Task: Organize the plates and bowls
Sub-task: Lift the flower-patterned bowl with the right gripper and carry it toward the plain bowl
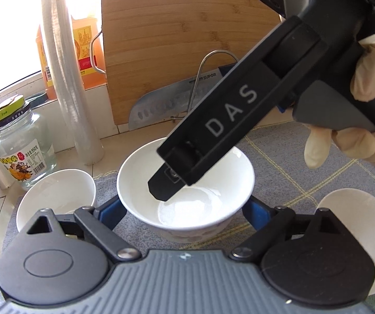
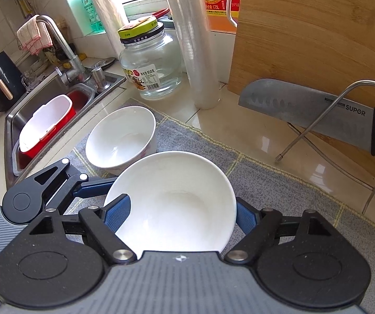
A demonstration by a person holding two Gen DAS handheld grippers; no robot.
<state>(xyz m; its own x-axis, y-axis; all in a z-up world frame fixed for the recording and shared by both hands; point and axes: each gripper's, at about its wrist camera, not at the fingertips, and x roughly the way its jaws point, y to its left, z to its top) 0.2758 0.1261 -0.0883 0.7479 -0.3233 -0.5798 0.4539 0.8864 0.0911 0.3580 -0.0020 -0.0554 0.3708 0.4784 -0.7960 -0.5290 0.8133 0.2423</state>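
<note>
Closest in, the left gripper [image 1: 185, 209] straddles a white bowl [image 1: 185, 180] on the grey mat [image 1: 305, 157], its blue fingers [image 1: 111, 210] spread wide to either side of the bowl's outer wall; whether the pads actually press the wall I cannot tell, since the bowl hides their tips. The right gripper [image 2: 179, 216] has one blue pad inside this same bowl's rim and the other outside it, so it seems to be pinching the rim, though the contact itself is covered by the bowl and the gripper body. From the left wrist view its black finger dips into the bowl, held by a gloved hand [image 1: 365, 99] cut off at the frame edge.

A second bowl [image 2: 122, 136] stands just beside, toward the sink [image 2: 56, 96]. A third white dish [image 1: 357, 235] sits at the right, half hidden behind the left gripper's housing.

Further back stand a glass jar [image 2: 152, 68], a roll of cling film [image 2: 195, 39], and a knife [image 2: 305, 112] leaning against a wooden cutting board [image 2: 313, 31].
</note>
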